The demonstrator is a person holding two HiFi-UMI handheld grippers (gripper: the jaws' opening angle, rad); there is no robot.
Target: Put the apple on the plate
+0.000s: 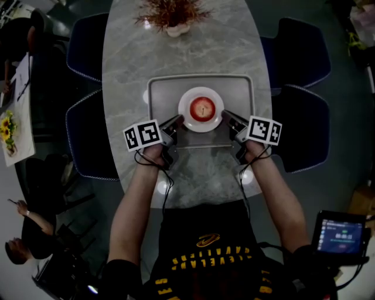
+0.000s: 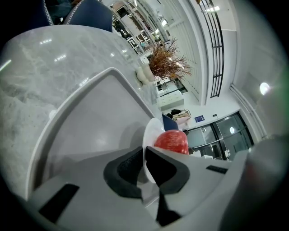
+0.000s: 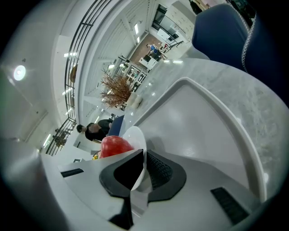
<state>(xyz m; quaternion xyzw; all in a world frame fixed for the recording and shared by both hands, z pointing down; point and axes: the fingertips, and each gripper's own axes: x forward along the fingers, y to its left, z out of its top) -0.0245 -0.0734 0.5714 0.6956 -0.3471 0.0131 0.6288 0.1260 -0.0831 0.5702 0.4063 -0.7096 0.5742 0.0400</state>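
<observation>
Your left claw (image 2: pixel 144 157) is clamped on the rim of the white plate (image 2: pixel 149 133), with the rim pinched edge-on between its two dark pads. Your right claw (image 3: pixel 143 158) grips the opposite rim in the same manner. The red apple (image 1: pixel 202 108) sits at the plate's centre, between the two claws and just beyond their tips. A grey tray (image 1: pixel 164 88) lies beneath the plate and extends ahead of both claws; contact between plate and tray cannot be confirmed. The tray rests on the marbled bench (image 1: pixel 176 53). Well ahead of the claws, at the bench's far end, stands a vase of dried twigs (image 1: pixel 174 14).
</observation>
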